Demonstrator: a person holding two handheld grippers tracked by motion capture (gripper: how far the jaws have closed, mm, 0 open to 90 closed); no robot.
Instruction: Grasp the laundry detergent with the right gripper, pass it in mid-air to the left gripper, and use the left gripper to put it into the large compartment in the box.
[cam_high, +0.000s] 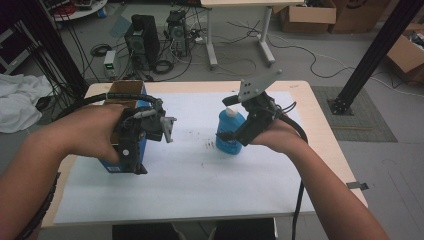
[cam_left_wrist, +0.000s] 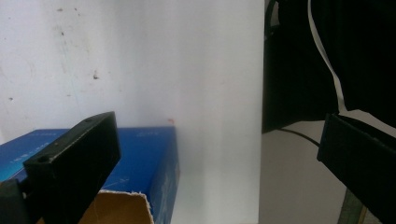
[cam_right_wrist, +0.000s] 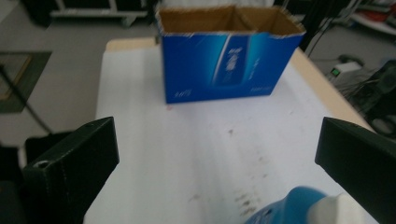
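A: Blue bottle (cam_high: 229, 131) with white cap stands upright right of centre in the high view, on the white sheet (cam_high: 200, 180) covering the desk (cam_high: 320, 120). In the right gripper view its cap sits at the bottom right edge, low between the jaws.

B: Right gripper (cam_high: 235, 131) state?

A: Jaws spread wide, nothing pinched. In the high view it sits right at the bottom of the bottle; I can't tell whether a jaw touches it.

B: So the grasp isn't made. Advice: centre the bottle between the jaws first. It's off toward one jaw now, and closing like that would likely shove it sideways or tip it.

A: Agreed. Grip the body below the cap, not the cap itself. Plastic looks smooth; close slowly and squarely.

B: Target?

A: Probably the blue box (cam_high: 126, 107), open top, cardboard inside, at the left of the high view. In the right gripper view it's straight ahead at top centre, well apart from the bottle.

B: Left gripper (cam_high: 150, 145)?

A: Beside the box. Left gripper view shows jaws apart, one over the box's open corner (cam_left_wrist: 126, 205), gripping nothing. Whether it touches the box I can't tell.

B: Use it to steady the box wall, then lift the bottle clear above the rim before going across.
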